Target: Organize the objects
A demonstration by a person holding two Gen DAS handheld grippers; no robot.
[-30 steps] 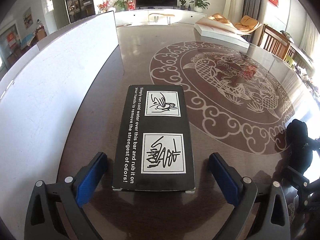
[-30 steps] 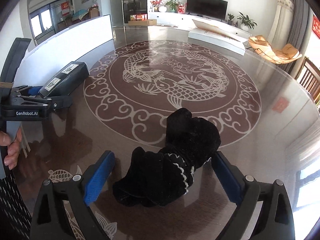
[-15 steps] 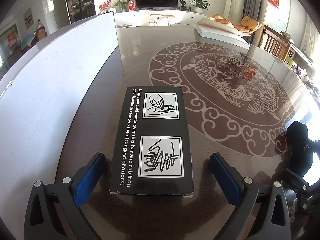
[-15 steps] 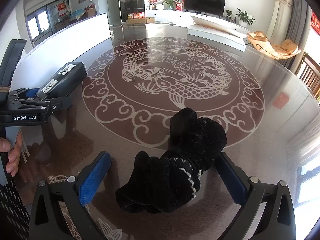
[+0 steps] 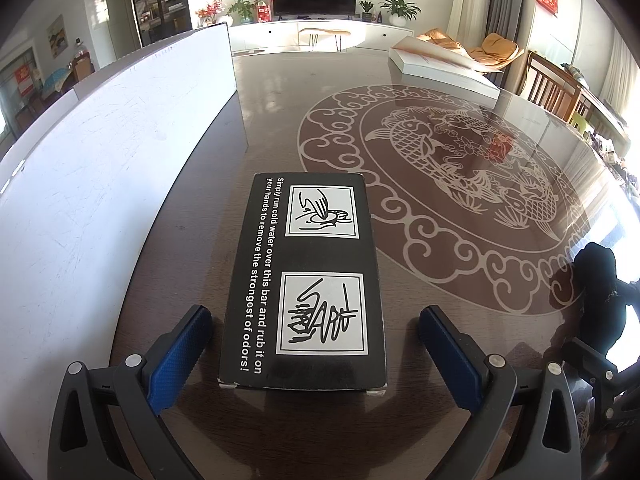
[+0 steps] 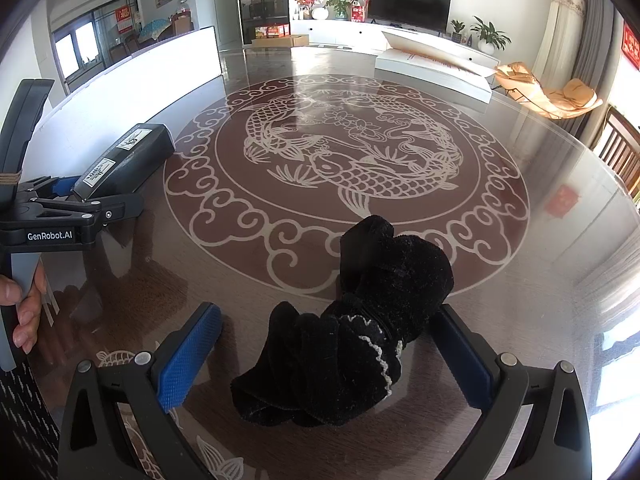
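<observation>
— Looking along the left gripper [image 5: 314, 344], what do you see?
— Its jaws are spread wide around the near end of the black box [image 5: 306, 284], not touching it. The printed text shows only here.
— And the right view?
— The right gripper [image 6: 326, 356] is spread around the black cloth [image 6: 352, 336]; the box is at ten o'clock, on the table [image 6: 520, 280].

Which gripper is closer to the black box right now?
Left. The left gripper straddles the black box's near end, jaws open. The right gripper is off to its right, around the black cloth.
</observation>
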